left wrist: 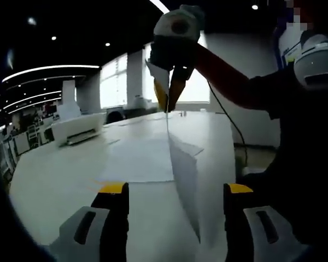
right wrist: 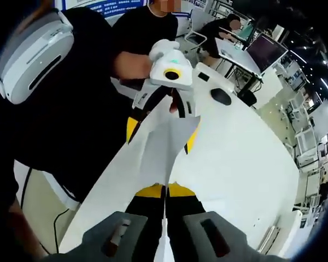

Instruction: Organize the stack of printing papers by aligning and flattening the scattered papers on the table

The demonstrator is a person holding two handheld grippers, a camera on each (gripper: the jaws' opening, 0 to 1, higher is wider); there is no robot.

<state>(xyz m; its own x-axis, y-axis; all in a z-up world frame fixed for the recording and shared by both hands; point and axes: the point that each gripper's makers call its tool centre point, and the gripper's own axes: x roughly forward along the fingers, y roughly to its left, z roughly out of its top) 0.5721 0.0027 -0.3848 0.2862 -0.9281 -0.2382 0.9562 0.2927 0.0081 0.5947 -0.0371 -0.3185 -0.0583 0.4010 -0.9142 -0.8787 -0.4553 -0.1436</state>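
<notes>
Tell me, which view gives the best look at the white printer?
The left gripper view: the printer sits whole on the table's far left side, unobstructed. The right gripper view has a held paper sheet and a person, and I can't make out the printer there.

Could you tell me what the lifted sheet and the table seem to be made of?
The sheet, pinched in the right claw, looks like thin matte white paper: it bends and hangs edge-on. The table looks like a smooth pale laminate or painted board with a faint sheen; which one I cannot tell.
</notes>
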